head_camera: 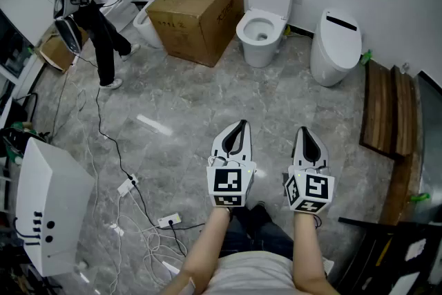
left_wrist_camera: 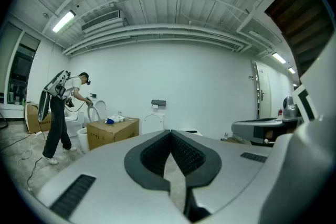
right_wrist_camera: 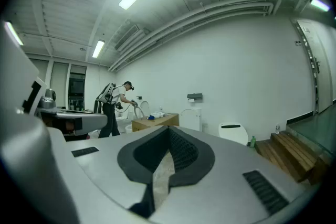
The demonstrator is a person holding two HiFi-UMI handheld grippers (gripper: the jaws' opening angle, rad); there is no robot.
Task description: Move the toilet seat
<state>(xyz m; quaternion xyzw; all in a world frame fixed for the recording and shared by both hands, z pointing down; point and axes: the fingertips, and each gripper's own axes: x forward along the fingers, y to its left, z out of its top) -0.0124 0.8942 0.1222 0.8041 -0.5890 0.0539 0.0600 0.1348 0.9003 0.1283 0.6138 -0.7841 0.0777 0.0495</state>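
Note:
A white toilet (head_camera: 262,25) stands against the far wall with its lid up, and its seat (head_camera: 261,27) rests down on the bowl. In the right gripper view the toilet's raised lid (right_wrist_camera: 190,118) shows far ahead; in the left gripper view the toilet (left_wrist_camera: 151,123) is small, behind the box. My left gripper (head_camera: 241,125) and right gripper (head_camera: 304,130) are held side by side over the marble floor, well short of the toilet. Both are shut with nothing between the jaws, as the left gripper (left_wrist_camera: 170,134) and right gripper (right_wrist_camera: 169,130) show in their own views.
A cardboard box (head_camera: 197,13) sits left of the toilet. A closed white smart toilet (head_camera: 336,45) stands to its right. Wooden steps (head_camera: 388,110) line the right side. A person (head_camera: 97,3) works at another toilet far left. Cables (head_camera: 138,200) and a white unit (head_camera: 52,211) lie near left.

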